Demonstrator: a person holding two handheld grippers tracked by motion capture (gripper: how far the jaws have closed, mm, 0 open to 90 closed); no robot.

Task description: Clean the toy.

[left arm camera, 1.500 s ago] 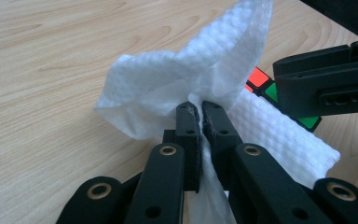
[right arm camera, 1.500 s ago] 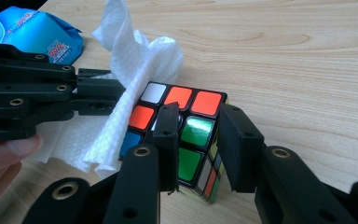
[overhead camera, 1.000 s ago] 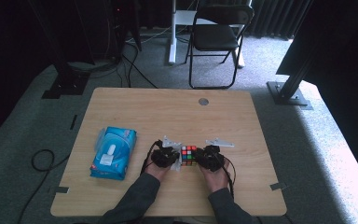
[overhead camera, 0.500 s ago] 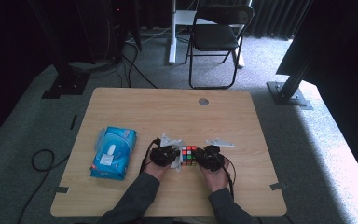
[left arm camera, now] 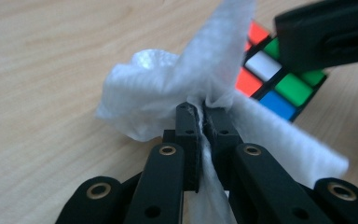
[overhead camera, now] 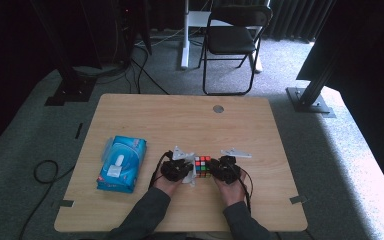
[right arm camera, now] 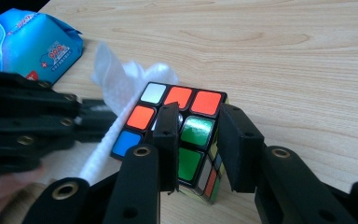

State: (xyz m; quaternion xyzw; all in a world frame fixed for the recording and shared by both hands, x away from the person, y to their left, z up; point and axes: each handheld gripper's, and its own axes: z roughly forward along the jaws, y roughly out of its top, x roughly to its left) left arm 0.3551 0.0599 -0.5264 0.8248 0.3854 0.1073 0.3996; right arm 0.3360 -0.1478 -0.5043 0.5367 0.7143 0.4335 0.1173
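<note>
Cube (overhead camera: 203, 166) sits clamped in right gripper (right arm camera: 196, 140) at 3 o'clock; left gripper (left arm camera: 200, 119), at 9, pinches a wipe (left arm camera: 168, 88), forearms level on surface (overhead camera: 180, 120).

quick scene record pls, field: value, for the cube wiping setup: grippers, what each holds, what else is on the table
left gripper: shut on white crumpled wet wipe
right gripper: shut on multicoloured plastic puzzle cube
wipe vs cube: wipe lies against the cube's left side in the right gripper view
cube position: near front edge of light wooden table, between both hands
other item: blue soft pack of wipes, flat on table, left of the grippers
</note>
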